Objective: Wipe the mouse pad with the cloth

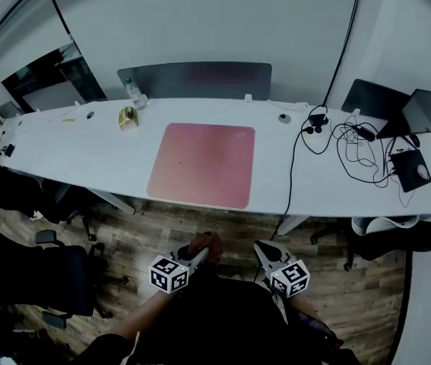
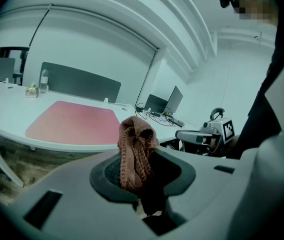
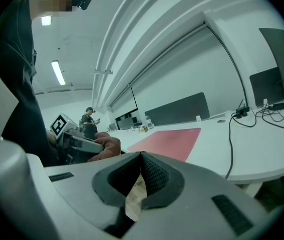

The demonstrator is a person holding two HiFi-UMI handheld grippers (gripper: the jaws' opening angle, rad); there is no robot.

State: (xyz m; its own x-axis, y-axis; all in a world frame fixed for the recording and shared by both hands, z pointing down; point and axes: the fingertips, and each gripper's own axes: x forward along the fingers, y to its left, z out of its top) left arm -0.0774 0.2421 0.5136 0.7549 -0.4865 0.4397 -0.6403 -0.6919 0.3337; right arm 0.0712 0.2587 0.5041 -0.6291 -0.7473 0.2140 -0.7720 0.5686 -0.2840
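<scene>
1. Between the left gripper's (image 1: 198, 257) jaws, a knitted cloth (image 2: 135, 151) is sitting clamped.
2. Beside it, the right gripper (image 1: 264, 251) is pinching shut, empty.
3. Well ahead of both, the mouse pad (image 1: 202, 164) is lying on the desk (image 1: 86, 154).

Mouse pad (image 1: 202, 164): big, pinkish-red, roughly square w/ rounded corners. Lies flat on the white counter (image 1: 86, 154), approx. mid-length, its near side close along the counter's front edge and its far side short of the back edge. Colour goes a bit lighter, more orange, toward its left side.

Cloth (image 2: 135, 151): small knitted piece, brownish-pink, ribbed texture, bunched into an upright wad. It's pinched between the jaws of the left gripper (image 2: 143, 170), w/ the top of the wad sticking up past the jaw tips. It's off the counter, out in front of the front edge, well apart from the pad, not touching it.
</scene>
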